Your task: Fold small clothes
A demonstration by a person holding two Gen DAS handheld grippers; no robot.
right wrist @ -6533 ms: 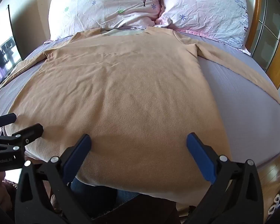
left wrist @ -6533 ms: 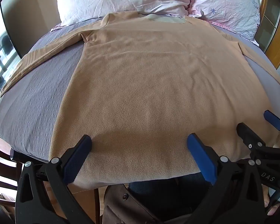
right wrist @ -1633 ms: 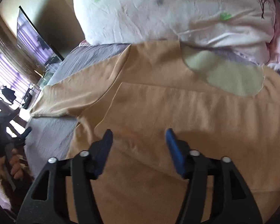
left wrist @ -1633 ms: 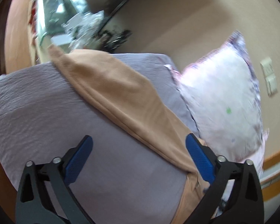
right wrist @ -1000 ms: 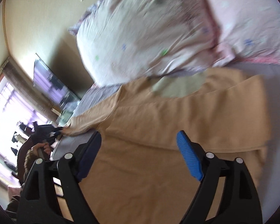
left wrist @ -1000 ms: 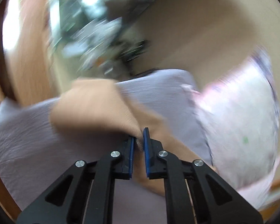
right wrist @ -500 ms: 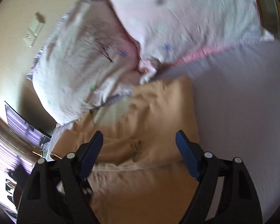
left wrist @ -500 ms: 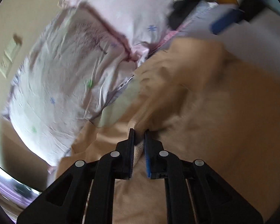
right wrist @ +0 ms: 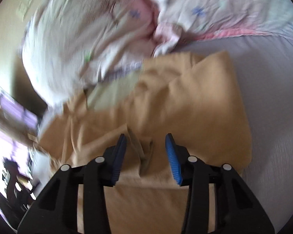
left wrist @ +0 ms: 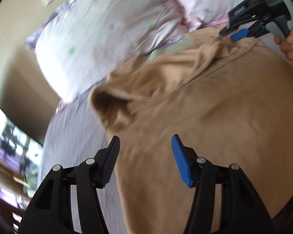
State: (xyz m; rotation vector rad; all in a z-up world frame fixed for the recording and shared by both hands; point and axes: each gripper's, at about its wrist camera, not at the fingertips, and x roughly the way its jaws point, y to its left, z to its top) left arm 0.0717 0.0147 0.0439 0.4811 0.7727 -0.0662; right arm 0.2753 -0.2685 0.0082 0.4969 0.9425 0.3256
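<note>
A tan long-sleeved shirt [left wrist: 214, 117] lies on the bed with both sleeves folded in over its body. My left gripper [left wrist: 145, 146] is open and empty, hovering over the shirt's left shoulder fold. My right gripper [right wrist: 146, 143] is open, its jaws either side of a bunched sleeve cuff [right wrist: 144, 154] without gripping it. The right gripper also shows in the left wrist view [left wrist: 238, 34], at the far end of the folded sleeve. The folded right sleeve [right wrist: 201, 105] lies flat across the chest.
Two floral pillows [left wrist: 111, 35] [right wrist: 224, 9] sit at the head of the bed. Grey bedsheet [left wrist: 72, 136] [right wrist: 273, 97] lies bare on both sides of the shirt. A dark TV screen [left wrist: 23, 97] is at the left wall.
My left gripper carried the left sleeve over the shirt body, then opened and let it go. My right gripper has come down around the sleeve cuff and narrowed slightly.
</note>
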